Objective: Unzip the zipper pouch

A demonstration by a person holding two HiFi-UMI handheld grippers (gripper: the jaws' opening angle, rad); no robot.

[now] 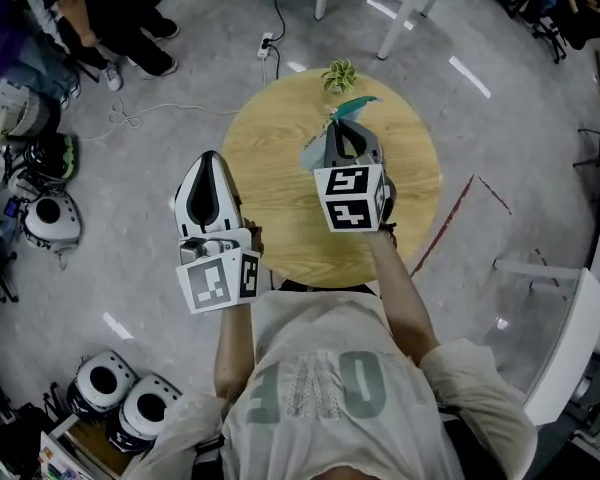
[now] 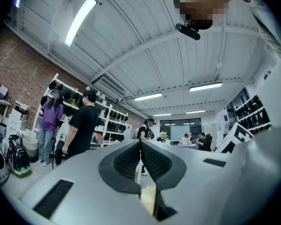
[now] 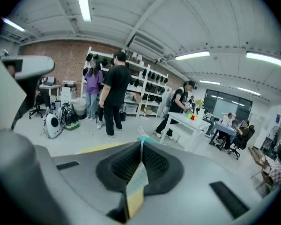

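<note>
2 grippers aloft: your left gripper (image 1: 209, 160) was closed, empty; right gripper (image 1: 346, 126) pinched teal pouch (image 1: 358, 104) above table (image 1: 270, 183). Zipper hidden; you likely had whole unzip left.

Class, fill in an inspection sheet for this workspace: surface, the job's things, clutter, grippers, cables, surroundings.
Surface: round wooden table, standing on a grey floor.
Job's things: teal zipper pouch, at the right gripper's tip; the pictures do not show whether the zipper is open or closed.
Clutter: small potted plant at the table's far edge.
Grippers: left gripper has its jaws together with nothing between them. Right gripper has its jaws closed on a teal edge of the pouch.
Cables: white power strip with a black cable on the floor beyond the table; a loose white cable lies to the left.
Surroundings: people standing, white rounded cases on the floor, and white table legs.
</note>
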